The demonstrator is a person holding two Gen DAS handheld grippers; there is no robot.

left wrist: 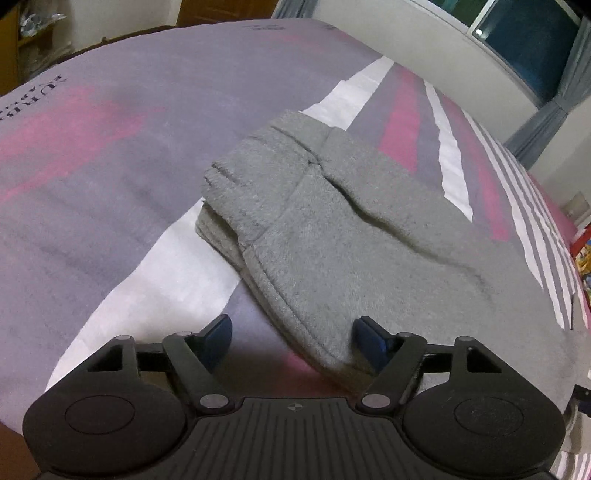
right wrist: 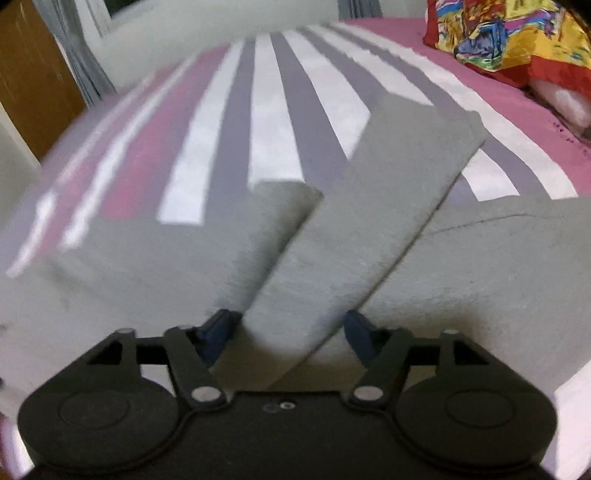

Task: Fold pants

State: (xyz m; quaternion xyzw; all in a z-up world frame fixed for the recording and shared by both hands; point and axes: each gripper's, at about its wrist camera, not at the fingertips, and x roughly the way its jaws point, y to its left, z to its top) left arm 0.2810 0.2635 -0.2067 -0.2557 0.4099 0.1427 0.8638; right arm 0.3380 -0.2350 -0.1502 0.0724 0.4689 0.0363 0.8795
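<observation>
Grey fleece pants (left wrist: 332, 229) lie on the striped bedsheet (left wrist: 110, 166), with the waistband end doubled over at the far side. My left gripper (left wrist: 293, 338) is open, low over the bed, with the near edge of the pants between its blue pads (left wrist: 369, 338). In the right wrist view the pants (right wrist: 369, 206) show as crossing grey layers, one strip running toward the camera. My right gripper (right wrist: 288, 332) is open, its blue pads (right wrist: 218, 330) standing either side of that strip's near end. This view is blurred.
The bed has purple, pink and white stripes (right wrist: 266, 122). A colourful pillow (right wrist: 509, 33) lies at the far right of the bed. A window with curtains (left wrist: 535, 48) stands behind the bed, and a wooden cabinet (right wrist: 33, 81) at the left.
</observation>
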